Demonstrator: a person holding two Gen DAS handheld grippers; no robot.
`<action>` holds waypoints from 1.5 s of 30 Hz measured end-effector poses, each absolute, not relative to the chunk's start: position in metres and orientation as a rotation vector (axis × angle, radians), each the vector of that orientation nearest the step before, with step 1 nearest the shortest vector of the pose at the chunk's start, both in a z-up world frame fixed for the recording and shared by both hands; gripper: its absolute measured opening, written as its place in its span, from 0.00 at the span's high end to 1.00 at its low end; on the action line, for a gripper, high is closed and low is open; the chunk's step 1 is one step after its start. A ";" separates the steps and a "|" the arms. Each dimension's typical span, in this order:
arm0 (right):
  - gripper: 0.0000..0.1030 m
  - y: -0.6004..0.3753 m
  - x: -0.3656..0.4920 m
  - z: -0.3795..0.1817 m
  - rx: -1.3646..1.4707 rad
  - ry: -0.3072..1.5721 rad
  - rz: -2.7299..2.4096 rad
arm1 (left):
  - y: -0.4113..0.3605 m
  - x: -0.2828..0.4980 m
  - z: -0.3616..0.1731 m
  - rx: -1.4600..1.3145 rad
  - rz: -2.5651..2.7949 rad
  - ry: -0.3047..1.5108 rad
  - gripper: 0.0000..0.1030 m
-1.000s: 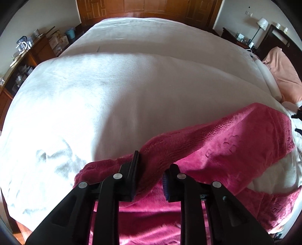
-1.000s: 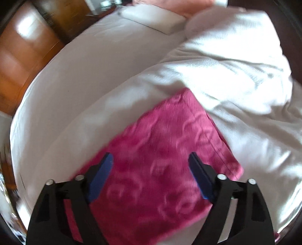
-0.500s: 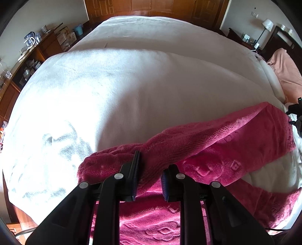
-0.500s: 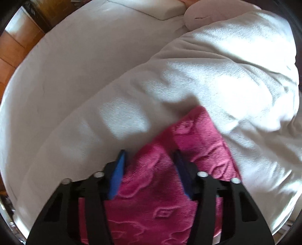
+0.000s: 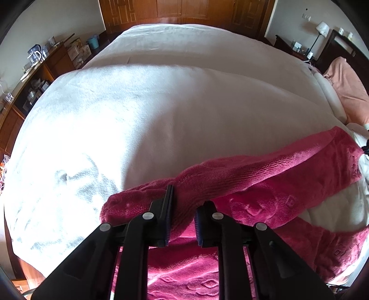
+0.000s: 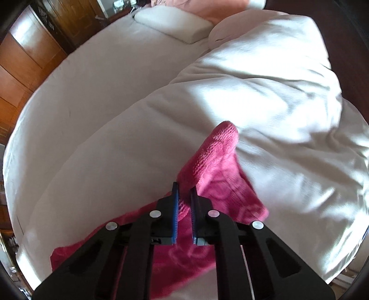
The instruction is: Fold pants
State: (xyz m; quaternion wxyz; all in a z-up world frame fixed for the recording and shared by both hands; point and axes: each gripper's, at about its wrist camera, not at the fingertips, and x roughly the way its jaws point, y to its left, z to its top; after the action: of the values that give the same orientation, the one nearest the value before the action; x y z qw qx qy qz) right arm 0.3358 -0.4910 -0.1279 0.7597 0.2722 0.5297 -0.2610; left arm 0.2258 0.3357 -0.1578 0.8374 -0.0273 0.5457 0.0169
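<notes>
The pants are thick magenta fleece with an embossed pattern, lying on a white bed. In the left wrist view the pants [image 5: 265,175] stretch from the lower middle out to the right edge. My left gripper [image 5: 183,198] is shut on a bunched fold of them at their left end. In the right wrist view the pants [image 6: 214,161] rise in a raised peak above the bed. My right gripper [image 6: 184,187] is shut on that lifted fold, and more of the fabric hangs below it to the lower left.
A white blanket [image 5: 138,129] covers the bed. A rumpled white duvet [image 6: 288,97] lies to the right and a white pillow [image 6: 175,22] at the head. A pink pillow [image 5: 346,87], a lamp [image 5: 321,27], a wooden sideboard [image 5: 34,76] and wooden wardrobe doors [image 5: 184,11] surround the bed.
My right gripper went from wide open over the flat pants to shut on a fold and lifted it into a peak. My left gripper kept its hold and rose a little.
</notes>
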 end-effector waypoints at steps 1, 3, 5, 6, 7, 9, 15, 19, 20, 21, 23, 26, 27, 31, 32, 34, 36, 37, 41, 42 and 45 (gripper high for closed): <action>0.94 -0.493 0.326 -0.122 0.600 1.142 -0.572 | 0.337 0.225 -0.157 -0.058 0.034 1.150 0.85; 0.94 -0.496 0.302 -0.110 0.613 1.118 -0.577 | 0.341 0.221 -0.153 -0.058 0.028 1.137 0.86; 0.94 -0.495 0.280 -0.098 0.620 1.096 -0.583 | 0.344 0.218 -0.149 -0.056 0.022 1.126 0.86; 0.95 -0.496 0.266 -0.091 0.624 1.080 -0.586 | 0.346 0.215 -0.146 -0.054 0.017 1.119 0.86; 0.95 -0.497 0.252 -0.085 0.626 1.067 -0.590 | 0.348 0.213 -0.144 -0.051 0.011 1.111 0.86; 0.95 -0.488 0.230 -0.067 0.622 1.040 -0.602 | 0.352 0.208 -0.139 -0.049 0.004 1.098 0.86; 0.95 -0.493 0.156 -0.038 0.677 0.960 -0.617 | 0.369 0.188 -0.125 -0.050 -0.033 1.057 0.87; 0.95 -0.479 0.074 -0.031 0.708 0.928 -0.640 | 0.373 0.168 -0.120 -0.018 -0.049 1.053 0.87; 0.95 -0.479 0.063 -0.034 0.714 0.927 -0.646 | 0.373 0.163 -0.119 -0.015 -0.050 1.054 0.87; 0.95 -0.478 0.041 -0.038 0.724 0.930 -0.655 | 0.375 0.156 -0.117 -0.012 -0.054 1.053 0.87; 0.95 -0.479 0.009 -0.047 0.738 0.940 -0.671 | 0.375 0.136 -0.111 0.005 -0.065 1.042 0.87; 0.95 -0.482 -0.035 -0.067 0.762 0.955 -0.693 | 0.378 0.105 -0.108 0.025 -0.052 1.040 0.86; 0.95 -0.480 -0.047 -0.072 0.767 0.960 -0.696 | 0.378 0.096 -0.108 0.025 -0.040 1.046 0.86; 0.95 -0.477 -0.079 -0.092 0.750 0.993 -0.689 | 0.378 0.059 -0.116 -0.003 0.010 1.089 0.86; 0.95 -0.478 -0.086 -0.096 0.743 0.999 -0.686 | 0.376 0.049 -0.120 -0.001 0.015 1.100 0.87; 0.95 -0.477 -0.100 -0.106 0.723 1.019 -0.684 | 0.371 0.033 -0.127 0.030 0.026 1.111 0.87; 0.95 -0.473 -0.105 -0.121 0.675 1.054 -0.686 | 0.365 0.016 -0.141 0.079 0.052 1.129 0.87; 0.95 -0.469 -0.105 -0.131 0.627 1.081 -0.684 | 0.364 0.012 -0.147 0.095 0.060 1.139 0.86; 0.95 -0.465 -0.109 -0.169 0.586 1.138 -0.676 | 0.367 -0.013 -0.192 0.115 0.096 1.232 0.85; 0.95 -0.467 -0.111 -0.179 0.597 1.147 -0.681 | 0.369 -0.019 -0.203 0.106 0.112 1.258 0.85; 0.95 -0.468 -0.114 -0.193 0.592 1.157 -0.688 | 0.376 -0.032 -0.223 0.067 0.155 1.298 0.85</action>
State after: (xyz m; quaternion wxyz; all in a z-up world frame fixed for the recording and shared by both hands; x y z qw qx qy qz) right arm -0.1138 -0.4680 -0.1932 0.7416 0.2701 0.5279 -0.3138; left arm -0.0321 0.3762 -0.2228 0.7933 0.0310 0.6037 0.0722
